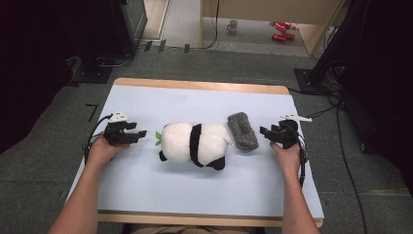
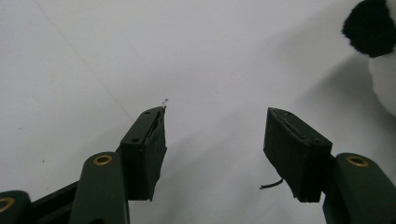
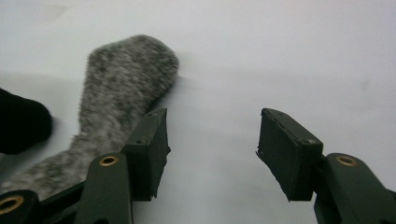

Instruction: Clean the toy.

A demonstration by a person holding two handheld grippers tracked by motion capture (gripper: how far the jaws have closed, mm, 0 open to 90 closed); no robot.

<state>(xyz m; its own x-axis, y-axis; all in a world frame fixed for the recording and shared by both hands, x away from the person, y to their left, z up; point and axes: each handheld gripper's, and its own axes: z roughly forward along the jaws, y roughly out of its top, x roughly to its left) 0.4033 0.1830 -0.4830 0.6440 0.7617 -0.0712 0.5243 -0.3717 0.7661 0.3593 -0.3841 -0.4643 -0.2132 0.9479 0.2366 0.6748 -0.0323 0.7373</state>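
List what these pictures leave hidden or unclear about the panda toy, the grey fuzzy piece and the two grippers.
- Panda toy: its face, high view, turned away; left gripper view, cut off by the right edge.
- Grey fuzzy piece: what it is, high view, too small; right gripper view, its lower end cut off by the edge and left jaw.
- Mug and red items on the floor: too small for details.
- Left gripper, right gripper: both open, empty.

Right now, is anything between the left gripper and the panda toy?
No. The left gripper is open beside the panda toy, with bare table cover between them. The grey fuzzy piece lies on the panda's far side, near the right gripper.
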